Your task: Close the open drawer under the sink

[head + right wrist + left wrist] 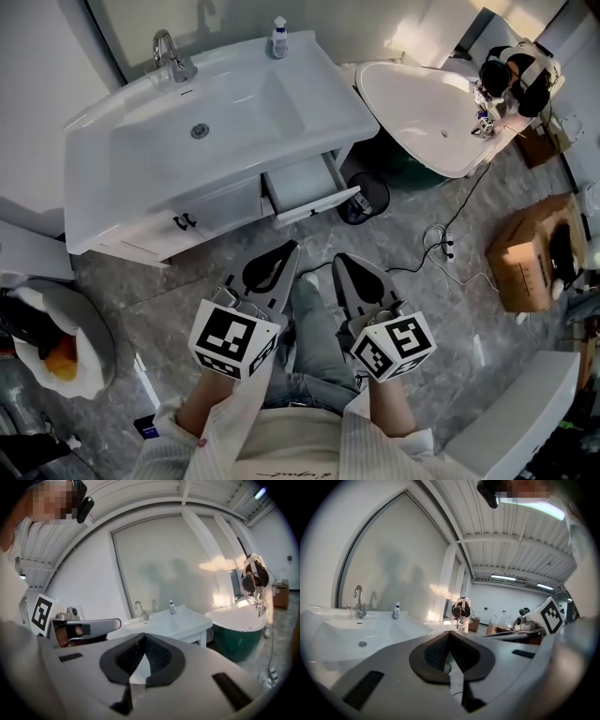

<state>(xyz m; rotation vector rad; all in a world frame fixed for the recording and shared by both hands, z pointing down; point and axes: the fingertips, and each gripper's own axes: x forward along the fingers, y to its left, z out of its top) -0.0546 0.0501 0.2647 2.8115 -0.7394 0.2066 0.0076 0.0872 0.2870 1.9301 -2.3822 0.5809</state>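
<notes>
The white sink cabinet [141,234] stands ahead of me, with its basin [206,122] and chrome tap [169,52] on top. Under the basin's right end a white drawer [305,183] is pulled out towards me, its front panel [319,203] angled out over the floor. My left gripper [289,248] is shut and empty, its tip a short way below the drawer front and apart from it. Beside it my right gripper [339,260] is shut too, holding nothing. The left gripper view shows that gripper [450,632] closed before the basin [361,634]. In the right gripper view the right gripper [143,634] points at the sink [168,620].
A white bathtub [422,103] with a green outside stands right of the cabinet, a headset [516,75] on its rim. A round black object [366,197] and a cable [445,248] lie on the floor by the drawer. A cardboard box [530,248] sits far right. A soap bottle [278,37] stands behind the basin.
</notes>
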